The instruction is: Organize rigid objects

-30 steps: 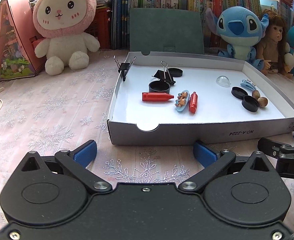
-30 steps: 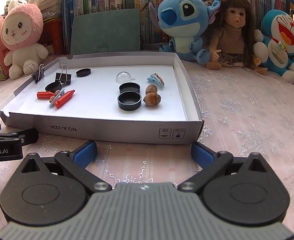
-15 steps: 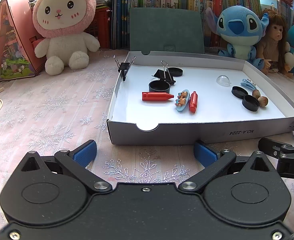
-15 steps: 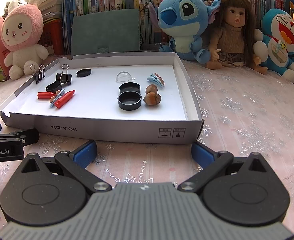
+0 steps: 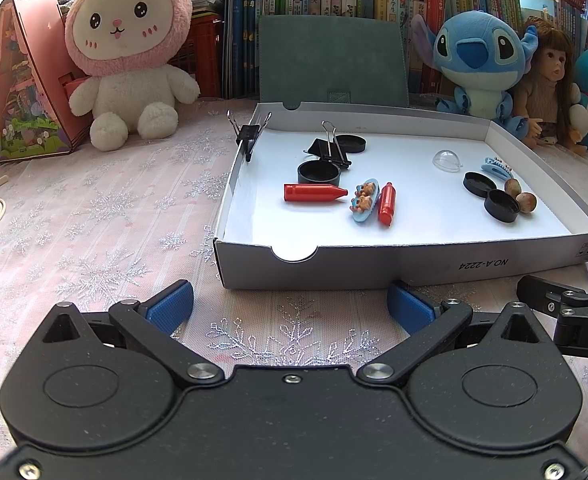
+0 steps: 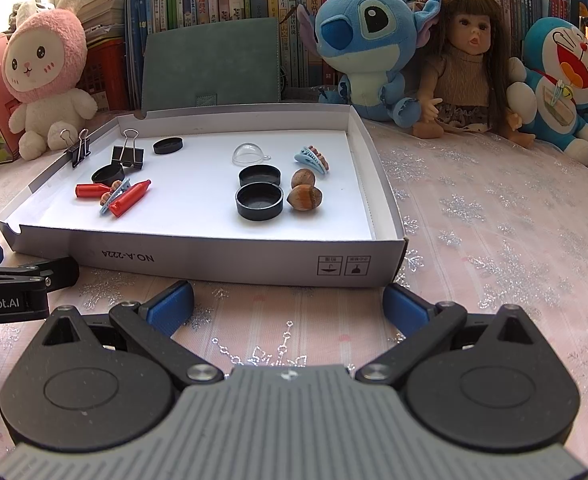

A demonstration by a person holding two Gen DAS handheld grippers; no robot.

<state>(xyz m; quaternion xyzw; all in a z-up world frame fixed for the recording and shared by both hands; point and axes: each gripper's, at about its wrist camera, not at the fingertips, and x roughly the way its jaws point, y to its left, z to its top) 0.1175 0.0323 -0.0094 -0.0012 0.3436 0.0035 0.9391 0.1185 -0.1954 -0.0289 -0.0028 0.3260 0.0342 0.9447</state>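
My left gripper (image 5: pixel 290 304) and right gripper (image 6: pixel 288 302) hover spread and empty above the tablecloth (image 5: pixel 94 216), just before the near wall of the white box lid (image 5: pixel 374 266). Inside it, two red crayons (image 5: pixel 314 193) and a bear clip (image 5: pixel 364 201) lie toward the left edge; black caps (image 6: pixel 259 201) touch hazelnuts (image 6: pixel 304 197) toward the right edge. One binder clip (image 5: pixel 249 134) grips the left wall.

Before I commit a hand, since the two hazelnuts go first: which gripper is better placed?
Right, probably. The hazelnuts lie at the tray's right end, almost straight ahead of the right gripper. From the left gripper they sit far off to the right. Both jaws stand open.
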